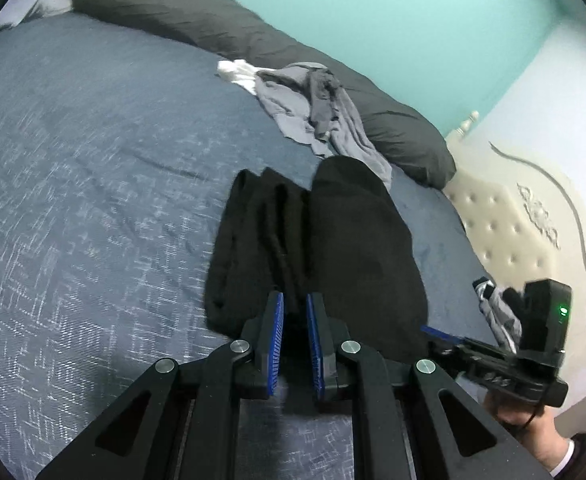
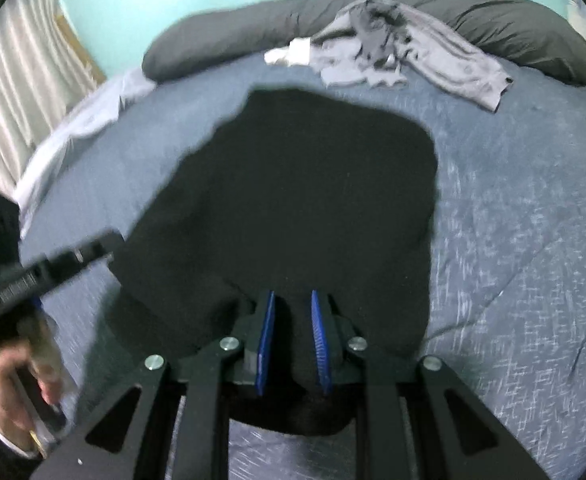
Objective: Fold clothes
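A black garment lies on the blue-grey bed cover, folded lengthwise with creases on its left part. My left gripper has its blue pads a small gap apart at the garment's near edge, with black cloth between them. My right gripper stands the same way over the garment, black cloth lying between its pads. The right gripper also shows in the left wrist view at the garment's right edge.
A heap of grey and white clothes lies at the far side of the bed against a long dark grey pillow. A cream tufted headboard stands at the right. A pale sheet and curtain are at the left.
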The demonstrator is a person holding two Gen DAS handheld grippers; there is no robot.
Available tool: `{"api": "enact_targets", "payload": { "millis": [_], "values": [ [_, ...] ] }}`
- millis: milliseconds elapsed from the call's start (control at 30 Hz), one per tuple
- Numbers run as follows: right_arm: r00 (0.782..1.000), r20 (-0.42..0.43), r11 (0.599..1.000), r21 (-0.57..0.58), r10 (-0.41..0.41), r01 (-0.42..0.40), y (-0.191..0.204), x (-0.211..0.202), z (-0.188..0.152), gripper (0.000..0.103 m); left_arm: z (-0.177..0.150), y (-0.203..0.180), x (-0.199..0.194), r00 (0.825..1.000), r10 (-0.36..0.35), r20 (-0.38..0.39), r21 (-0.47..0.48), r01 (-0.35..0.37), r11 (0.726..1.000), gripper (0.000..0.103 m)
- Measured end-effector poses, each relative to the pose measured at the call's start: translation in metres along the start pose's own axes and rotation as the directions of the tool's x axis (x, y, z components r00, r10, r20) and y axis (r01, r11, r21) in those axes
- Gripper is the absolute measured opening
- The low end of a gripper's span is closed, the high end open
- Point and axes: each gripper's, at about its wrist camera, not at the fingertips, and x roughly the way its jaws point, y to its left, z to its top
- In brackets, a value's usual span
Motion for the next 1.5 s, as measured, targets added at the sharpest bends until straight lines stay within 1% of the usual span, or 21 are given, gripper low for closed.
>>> {"api": "enact_targets", "payload": {
  "millis": [33,67,100,133,167,267,333,400,467,700,800,900,933,1100,1167,1333,1367,1500],
  "values": [
    [1.000,0.020,1.000,0.019,0.009,-0.010,-0.003,-0.004,0.000,0.018,0.001,0.006,0.001,1.000,0.008,0.000,-0.015,-0.008,1.000,0.014],
    [0.999,0.041,0.999,0.039,0.018,-0.020,-0.006,-0.009,0.001,0.018,0.001,0.014,0.004,1.000,0.022,-0.004,-0.033,-0.022,0.999,0.022],
    [0.998,0.061,0.998,0.058,0.027,-0.030,-0.009,-0.013,0.001,0.018,0.002,0.022,0.007,0.999,0.033,-0.010,-0.054,-0.034,0.998,0.032],
    [0.997,0.069,0.997,0.063,0.030,-0.035,-0.010,-0.015,0.003,0.018,0.002,0.030,0.012,0.999,0.038,-0.024,-0.083,-0.040,0.996,0.035],
    [0.997,0.071,0.997,0.064,0.032,-0.036,-0.010,-0.015,0.004,0.018,0.002,0.037,0.016,0.999,0.039,-0.035,-0.108,-0.043,0.993,0.035],
    [0.996,0.077,0.997,0.066,0.036,-0.041,-0.012,-0.018,0.009,0.018,0.004,0.047,0.029,0.997,0.044,-0.057,-0.137,-0.051,0.989,0.036],
    [0.996,0.081,0.997,0.067,0.039,-0.045,-0.013,-0.020,0.012,0.018,0.006,0.049,0.034,0.998,0.029,-0.056,-0.143,-0.037,0.989,0.038],
    [0.996,0.081,0.997,0.064,0.044,-0.050,-0.013,-0.020,0.015,0.018,0.008,0.052,0.038,0.999,0.007,-0.051,-0.163,-0.016,0.987,0.043],
    [0.996,0.075,0.997,0.055,0.053,-0.058,-0.012,-0.018,0.015,0.018,0.009,0.057,0.041,0.999,-0.016,-0.048,-0.183,0.007,0.983,0.045],
    [0.994,0.074,0.993,0.079,0.079,-0.085,-0.020,-0.015,0.016,0.018,0.005,0.063,0.047,0.994,-0.099,-0.052,-0.237,0.084,0.968,0.047],
    [0.993,0.079,0.991,0.098,0.084,-0.092,-0.025,-0.016,0.016,0.018,0.001,0.061,0.048,0.991,-0.119,-0.062,-0.236,0.101,0.966,0.047],
    [0.993,0.079,0.989,0.110,0.090,-0.098,-0.028,-0.017,0.016,0.018,-0.003,0.064,0.045,0.988,-0.146,-0.058,-0.270,0.125,0.955,0.047],
    [0.993,0.080,0.988,0.115,0.092,-0.101,-0.029,-0.017,0.015,0.018,-0.005,0.065,0.043,0.987,-0.148,-0.056,-0.279,0.127,0.952,0.047],
    [0.992,0.078,0.985,0.132,0.101,-0.111,-0.033,-0.015,0.012,0.018,-0.011,0.061,0.032,0.994,-0.089,-0.060,-0.279,0.069,0.958,0.047],
    [0.991,0.079,0.984,0.135,0.104,-0.114,-0.034,-0.015,0.012,0.018,-0.015,0.061,0.030,0.994,-0.086,-0.066,-0.297,0.062,0.953,0.047],
    [0.991,0.085,0.983,0.142,0.108,-0.119,-0.035,-0.016,0.012,0.018,-0.015,0.071,0.032,0.990,-0.138,-0.030,-0.364,0.118,0.924,0.047],
    [0.990,0.085,0.983,0.141,0.109,-0.120,-0.035,-0.016,0.012,0.018,-0.013,0.071,0.034,0.989,-0.148,-0.022,-0.366,0.129,0.922,0.047],
    [0.991,0.081,0.983,0.138,0.109,-0.119,-0.035,-0.016,0.012,0.018,-0.009,0.066,0.043,0.986,-0.167,-0.012,-0.336,0.153,0.929,0.046]
  ]
}}
